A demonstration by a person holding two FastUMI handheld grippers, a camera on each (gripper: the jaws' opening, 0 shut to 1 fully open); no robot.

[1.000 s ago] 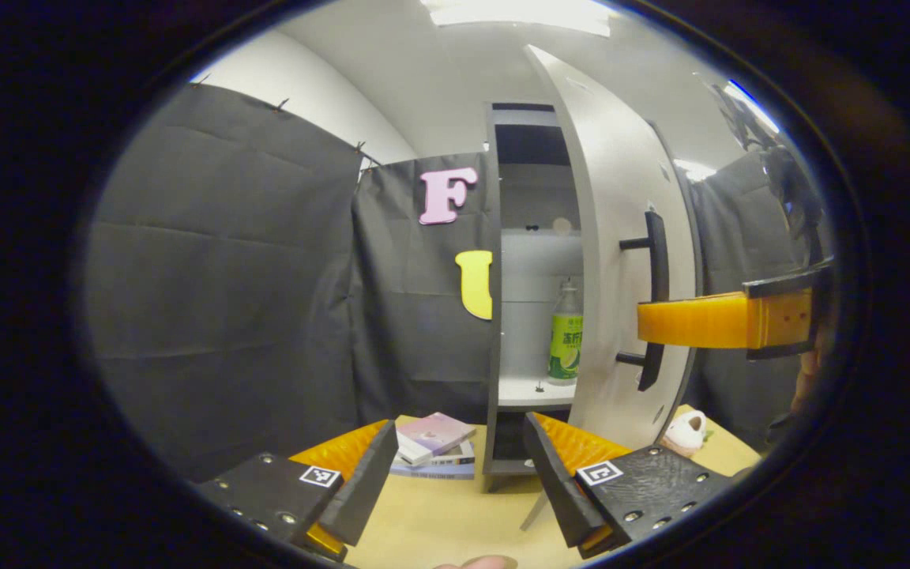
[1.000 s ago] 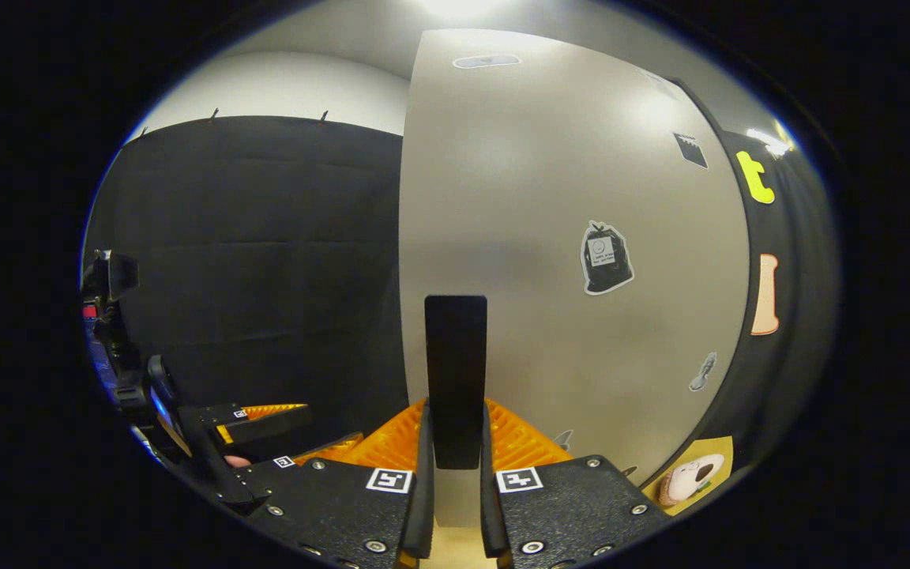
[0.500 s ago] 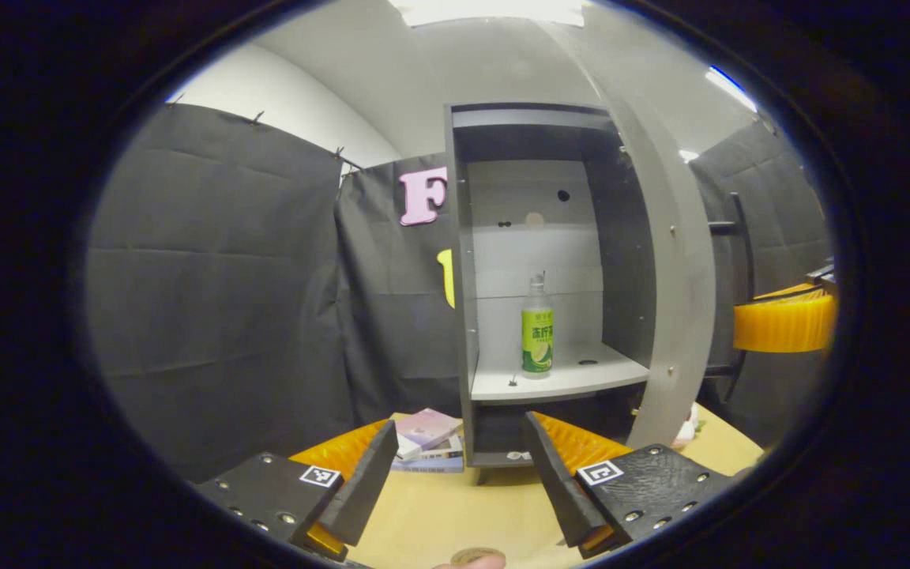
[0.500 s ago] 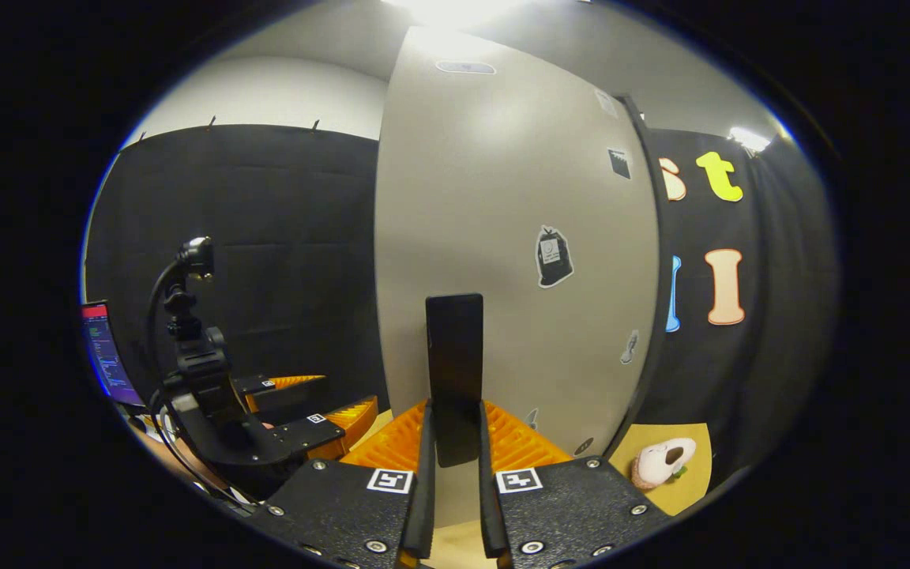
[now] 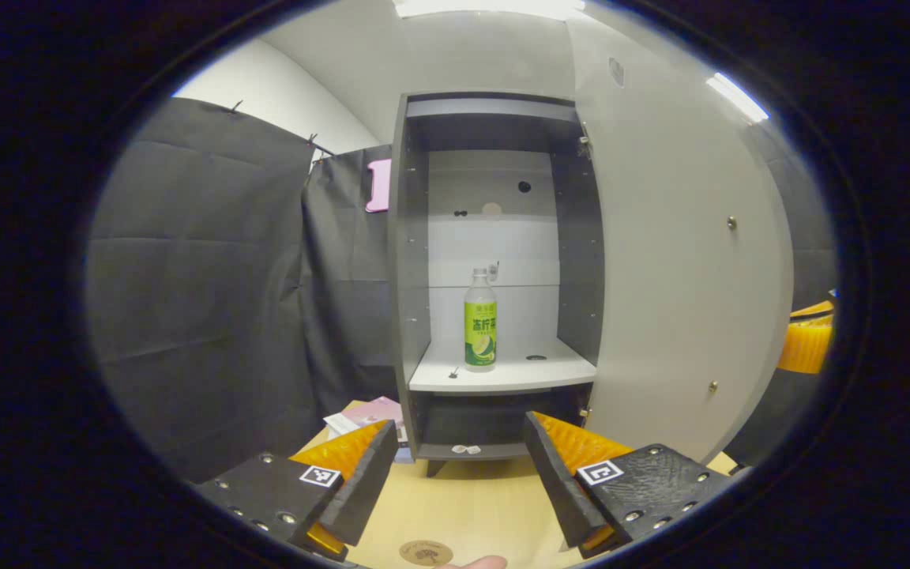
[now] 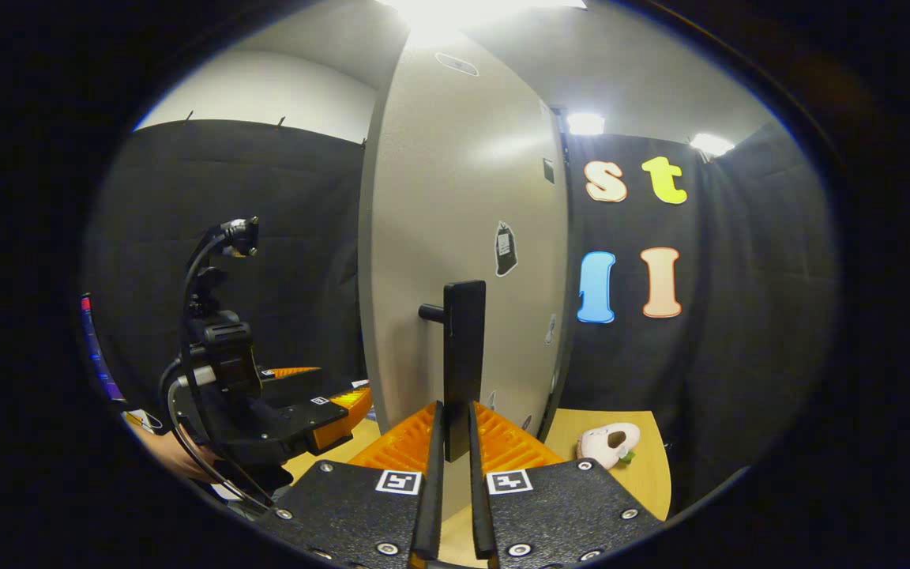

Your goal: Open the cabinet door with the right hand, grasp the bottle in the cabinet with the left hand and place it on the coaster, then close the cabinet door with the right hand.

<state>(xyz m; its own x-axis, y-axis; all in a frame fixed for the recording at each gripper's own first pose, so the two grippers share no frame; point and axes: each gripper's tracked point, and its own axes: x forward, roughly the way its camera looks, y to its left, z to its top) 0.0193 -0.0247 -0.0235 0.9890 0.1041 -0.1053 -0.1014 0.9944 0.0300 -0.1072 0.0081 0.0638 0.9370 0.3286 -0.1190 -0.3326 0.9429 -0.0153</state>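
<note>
Pale wood tabletop [image 5: 463, 506] low in the left gripper view, black cloth wall behind. Round coaster [image 5: 426, 552] at the bottom edge. Grey cabinet [image 5: 410, 261] in the middle, cabinet door [image 5: 684, 269] swung wide to the right. Green bottle [image 5: 480, 330] upright on the white shelf [image 5: 502, 375] inside. Left claw [image 5: 455, 466] low in the frame, fingers wide apart, holding nothing. In the right gripper view, right claw [image 6: 455, 442] bottom middle, clamped on the black handle [image 6: 463, 356]. Small plush toy [image 6: 609, 444] lower right
</note>
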